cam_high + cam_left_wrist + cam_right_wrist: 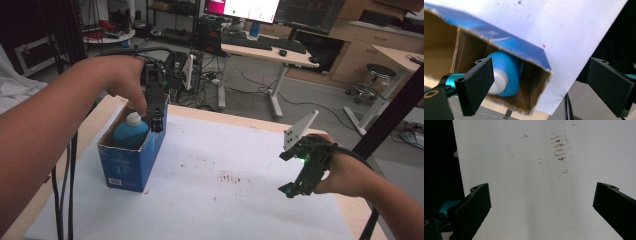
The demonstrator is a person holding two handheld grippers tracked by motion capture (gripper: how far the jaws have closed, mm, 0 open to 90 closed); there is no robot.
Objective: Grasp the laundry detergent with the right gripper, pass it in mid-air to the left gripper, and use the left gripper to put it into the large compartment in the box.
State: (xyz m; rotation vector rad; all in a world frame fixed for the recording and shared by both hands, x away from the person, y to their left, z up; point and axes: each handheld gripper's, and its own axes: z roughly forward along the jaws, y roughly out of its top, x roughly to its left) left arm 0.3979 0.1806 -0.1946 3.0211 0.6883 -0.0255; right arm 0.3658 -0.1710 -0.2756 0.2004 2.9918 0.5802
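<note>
Left gripper view: left gripper (541,87) jaws spread wide, empty, above blue bottle (505,72) inside cardboard box (534,56); right gripper (541,212) jaws likewise apart over the worktop (529,182).

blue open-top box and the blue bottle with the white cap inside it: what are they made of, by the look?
Blue open-top box: looks like cardboard, brown and matte inside, blue print outside, with ragged torn edges along the rim. Blue bottle with white cap: probably plastic, a smooth, evenly coloured body with soft highlights; the cap looks like plastic too, though it is blurred.

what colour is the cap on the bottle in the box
White, on a blue bottle; the cap shows best in the high view.
</note>
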